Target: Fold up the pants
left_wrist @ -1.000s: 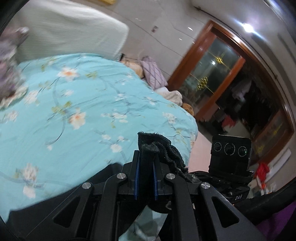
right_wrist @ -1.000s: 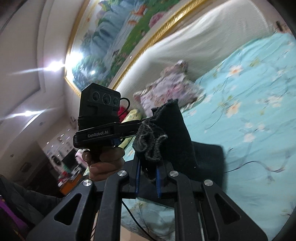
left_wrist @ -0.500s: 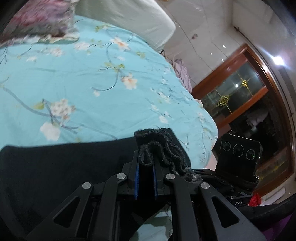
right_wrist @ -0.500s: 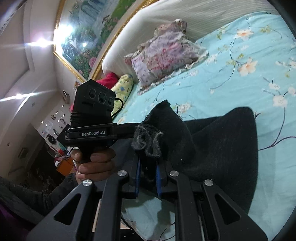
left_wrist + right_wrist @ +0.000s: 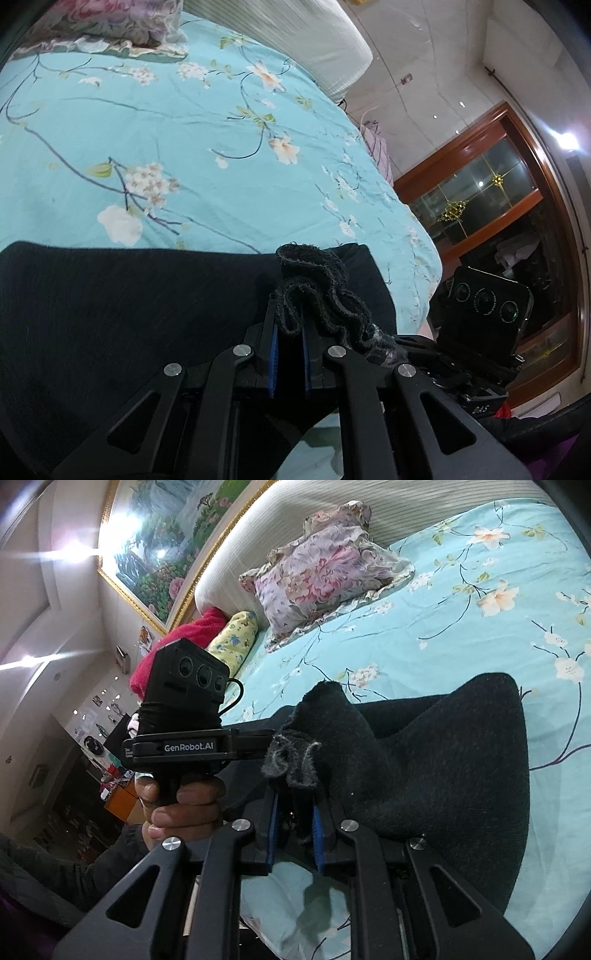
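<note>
**Black pants held at the near edge of the bed by both grippers**

In the left wrist view, the left gripper [image 5: 288, 325] has its jaws drawn narrow on a bunched, frayed edge of the black pants [image 5: 129, 306]. The cloth ruffles up above the blue pads [image 5: 273, 350]. From there the pants spread flat to the left across the near edge of the bed [image 5: 207, 147], over a turquoise floral sheet. A flowered pillow [image 5: 110, 26] lies at the far left corner by the headboard [image 5: 295, 40].

In the right wrist view, a hand [image 5: 181, 805] grips the handle of the left gripper on the left side, its arm of the tool reaching into the same gathered fabric. The right gripper [image 5: 293, 805] has a grey-fringed wad of the pants [image 5: 443, 768] between its jaws, which are opening slightly while the pads still bear on the cloth. To the right the pants rise in a loose dark fold, draping down over the near edge of the bed [image 5: 424, 635].
</note>
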Tool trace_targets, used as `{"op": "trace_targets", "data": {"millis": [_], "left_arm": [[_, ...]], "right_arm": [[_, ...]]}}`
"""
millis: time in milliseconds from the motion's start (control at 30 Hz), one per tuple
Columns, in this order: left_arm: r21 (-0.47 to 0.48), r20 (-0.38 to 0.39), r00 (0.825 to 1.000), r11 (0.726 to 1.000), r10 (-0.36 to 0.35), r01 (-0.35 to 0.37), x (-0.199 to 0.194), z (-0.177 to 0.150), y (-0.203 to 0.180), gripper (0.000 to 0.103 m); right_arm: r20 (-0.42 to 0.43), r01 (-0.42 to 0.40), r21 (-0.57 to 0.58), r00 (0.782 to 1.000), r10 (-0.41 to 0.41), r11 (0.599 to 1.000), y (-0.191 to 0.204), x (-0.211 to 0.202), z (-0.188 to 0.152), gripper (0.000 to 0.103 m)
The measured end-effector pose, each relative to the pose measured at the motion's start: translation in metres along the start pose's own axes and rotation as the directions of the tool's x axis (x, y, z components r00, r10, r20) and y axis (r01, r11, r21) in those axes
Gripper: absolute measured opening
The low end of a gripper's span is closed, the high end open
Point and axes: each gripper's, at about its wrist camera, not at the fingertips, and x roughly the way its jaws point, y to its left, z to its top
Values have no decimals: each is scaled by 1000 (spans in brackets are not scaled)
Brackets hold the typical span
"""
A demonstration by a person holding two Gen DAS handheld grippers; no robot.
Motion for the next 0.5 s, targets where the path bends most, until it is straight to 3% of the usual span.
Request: {"op": "trace_targets", "data": {"millis": [233, 500], "left_arm": [[-35, 4, 1000, 999, 20, -20, -8, -11, 11, 8], [-80, 39, 997, 994, 73, -70, -31, -26, 24, 8]], "right_arm": [[-35, 5, -55, 999, -7, 999, 13, 11, -4, 49], [-70, 6, -88, 997, -12, 996, 24, 20, -8, 53]]}}
